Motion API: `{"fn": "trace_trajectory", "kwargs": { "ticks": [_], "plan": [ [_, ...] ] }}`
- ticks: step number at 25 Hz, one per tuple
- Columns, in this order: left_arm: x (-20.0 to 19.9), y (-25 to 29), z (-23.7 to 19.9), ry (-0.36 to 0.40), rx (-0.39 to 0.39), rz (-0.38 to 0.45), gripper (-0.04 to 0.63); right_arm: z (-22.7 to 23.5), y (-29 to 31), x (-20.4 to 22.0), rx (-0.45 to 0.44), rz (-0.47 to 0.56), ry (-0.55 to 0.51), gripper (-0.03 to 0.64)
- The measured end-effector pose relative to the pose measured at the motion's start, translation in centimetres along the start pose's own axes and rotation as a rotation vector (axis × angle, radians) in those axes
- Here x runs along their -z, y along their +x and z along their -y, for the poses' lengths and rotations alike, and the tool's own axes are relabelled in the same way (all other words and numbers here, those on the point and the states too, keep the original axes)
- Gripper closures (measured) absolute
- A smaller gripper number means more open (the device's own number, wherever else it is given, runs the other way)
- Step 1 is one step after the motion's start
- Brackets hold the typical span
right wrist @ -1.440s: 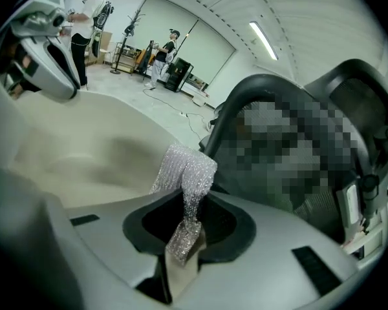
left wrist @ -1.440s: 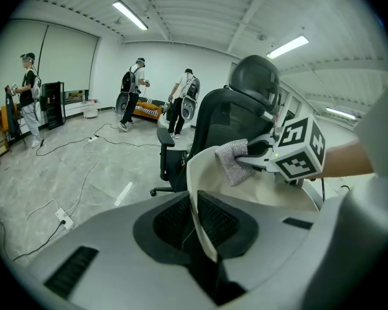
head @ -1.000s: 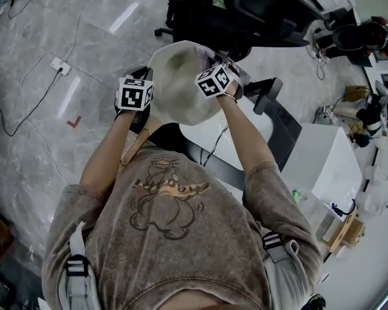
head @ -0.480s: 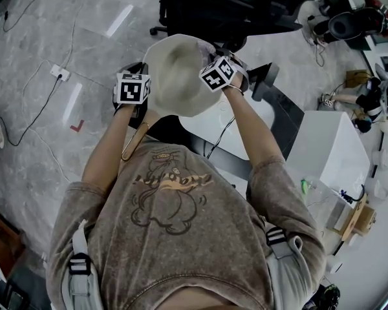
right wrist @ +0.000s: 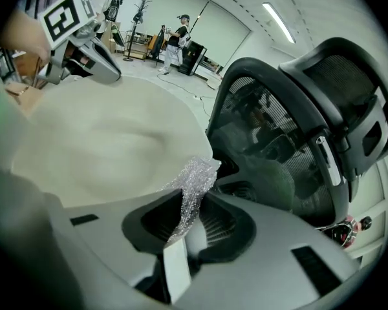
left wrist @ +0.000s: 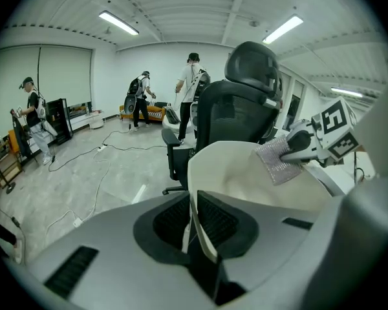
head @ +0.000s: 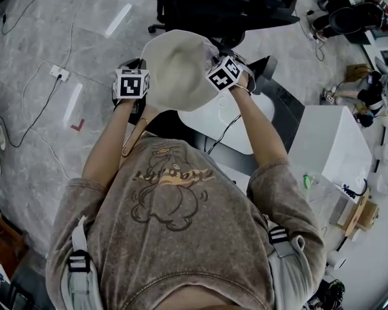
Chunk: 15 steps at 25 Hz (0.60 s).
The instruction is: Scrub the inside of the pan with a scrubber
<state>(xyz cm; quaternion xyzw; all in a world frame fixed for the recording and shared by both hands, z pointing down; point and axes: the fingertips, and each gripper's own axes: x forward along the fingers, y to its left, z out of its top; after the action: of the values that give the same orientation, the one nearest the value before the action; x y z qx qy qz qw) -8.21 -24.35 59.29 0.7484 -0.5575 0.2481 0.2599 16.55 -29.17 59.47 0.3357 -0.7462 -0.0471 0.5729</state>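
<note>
While the pan (head: 178, 70) hangs in the air in front of the person, over the floor and not on any tabletop, the head view shows its pale inside turned up and toward them. That probably keeps the bowl open to the scrubbing side. The left hand-held gripper (head: 141, 90) sits at the pan's left rim, close to where the handle (head: 134, 137) runs down toward the chest. The right hand-held gripper (head: 216, 66) reaches in over the opposite rim.

From the left gripper view, the jaws are clamped on the pan's thin rim, whose edge runs up between the ribbed pads. This grip seems meant to brace the pan against the push of scrubbing. Across the bowl, the scrubber (left wrist: 281, 161) — a silvery mesh patch — lies flat against the inner wall near the far rim. A chair (left wrist: 246, 95) stands just behind the pan, and people stand well off in the room.

From the right gripper view, the jaws are clenched on the scrubber's lower end. Its free end sticks up and forward to meet the pan's inside just below the edge. Holding it by one end leaves the mesh free to rub — the scrubbing looks under way at the upper wall.
</note>
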Motion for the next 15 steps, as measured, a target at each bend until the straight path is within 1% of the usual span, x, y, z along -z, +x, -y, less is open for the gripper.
{"fn": "trace_trajectory", "kwargs": {
  "ticks": [4, 9, 15],
  "plan": [
    [0.1, 0.3, 0.1, 0.009, -0.010, -0.006, 0.546, -0.5, -0.5, 0.9, -0.032, -0.012, 0.003, 0.521],
    [0.2, 0.5, 0.1, 0.014, -0.021, -0.007, 0.546, -2.2, -1.2, 1.6, -0.116, -0.029, 0.012, 0.522],
    [0.1, 0.5, 0.2, 0.016, -0.024, -0.009, 0.546, -3.9, -2.1, 2.2, -0.190, -0.059, 0.008, 0.522]
  ]
}}
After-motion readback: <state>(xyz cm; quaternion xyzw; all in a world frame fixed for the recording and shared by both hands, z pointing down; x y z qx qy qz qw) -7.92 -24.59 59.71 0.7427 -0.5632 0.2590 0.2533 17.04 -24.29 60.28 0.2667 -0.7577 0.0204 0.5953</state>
